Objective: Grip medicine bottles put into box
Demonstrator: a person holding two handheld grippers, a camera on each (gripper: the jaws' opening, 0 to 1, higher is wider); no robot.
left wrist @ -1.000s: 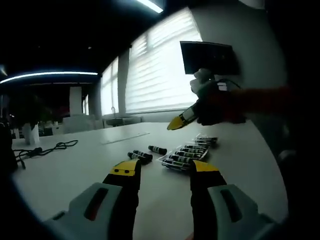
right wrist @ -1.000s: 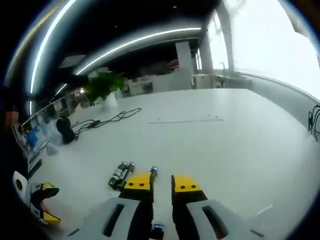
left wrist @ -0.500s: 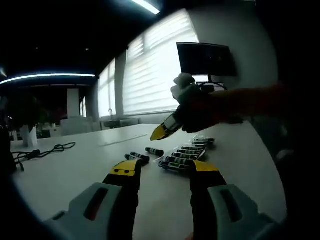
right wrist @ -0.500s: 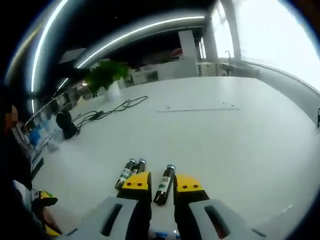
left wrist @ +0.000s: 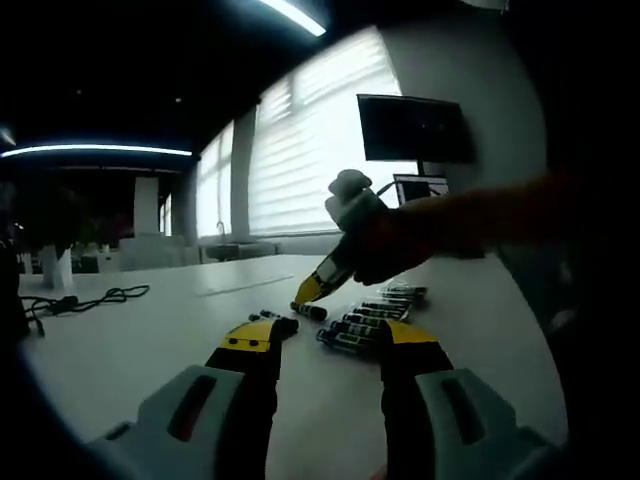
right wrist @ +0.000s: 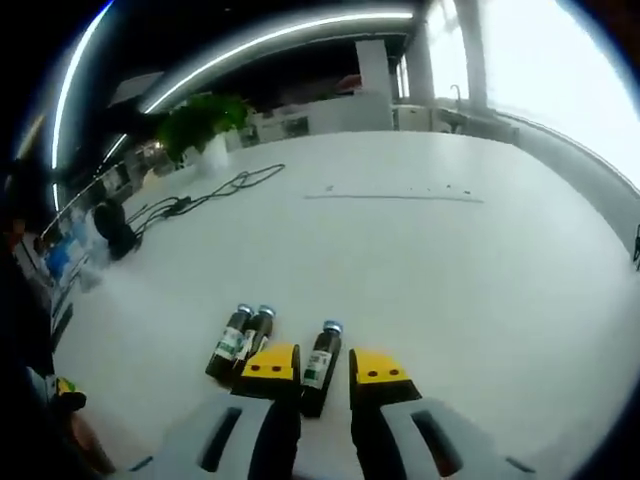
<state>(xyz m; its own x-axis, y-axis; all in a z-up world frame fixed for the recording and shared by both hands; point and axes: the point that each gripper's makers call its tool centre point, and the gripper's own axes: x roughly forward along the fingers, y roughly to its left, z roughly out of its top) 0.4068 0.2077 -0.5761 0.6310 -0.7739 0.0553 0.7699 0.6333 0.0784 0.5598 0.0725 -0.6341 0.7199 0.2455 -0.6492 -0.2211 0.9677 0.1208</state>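
A single medicine bottle [right wrist: 320, 366] lies on the white desk [right wrist: 450, 270], sitting right between the yellow tips of the right gripper [right wrist: 326, 365], whose jaws straddle it with a gap on each side, not clamped. Two more bottles [right wrist: 240, 341] lie side by side just left of it. In the left gripper view, the box of bottles [left wrist: 372, 318] rests on the desk, and the left gripper [left wrist: 325, 338] hangs wide apart, holding nothing.

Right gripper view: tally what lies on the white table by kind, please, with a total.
Medicine bottles lying loose: 3, a pair and a single bottle between the right claw's tips
Black cables: 1
Potted plants: 1
Total: 5
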